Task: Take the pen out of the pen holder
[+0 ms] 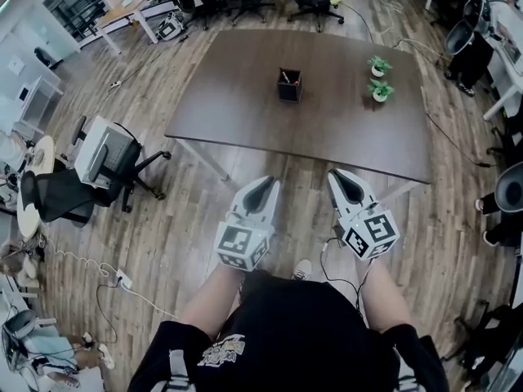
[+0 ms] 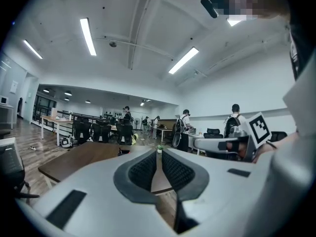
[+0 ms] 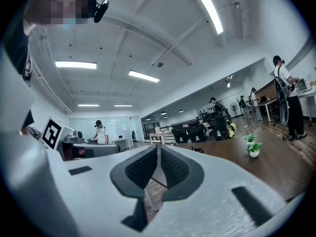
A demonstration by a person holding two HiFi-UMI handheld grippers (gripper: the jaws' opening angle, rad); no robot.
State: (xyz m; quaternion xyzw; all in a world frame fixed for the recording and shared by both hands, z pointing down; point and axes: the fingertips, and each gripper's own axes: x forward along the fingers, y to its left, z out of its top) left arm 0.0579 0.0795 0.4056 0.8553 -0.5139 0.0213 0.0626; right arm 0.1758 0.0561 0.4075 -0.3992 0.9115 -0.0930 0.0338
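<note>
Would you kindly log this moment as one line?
left tool: shut, empty | right tool: shut, empty | pen holder: on table, untouched

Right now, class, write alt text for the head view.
A black square pen holder stands on a dark brown rectangular table, two green potted plants to its right. The white left gripper and white right gripper, both shut, hover short of the table.

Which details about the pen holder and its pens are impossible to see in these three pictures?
Head view: the pen holder is too small to count its pens.
Left gripper view: it is a tiny dark shape, partly behind the left gripper.
Right gripper view: the right gripper hides its lower part.
</note>
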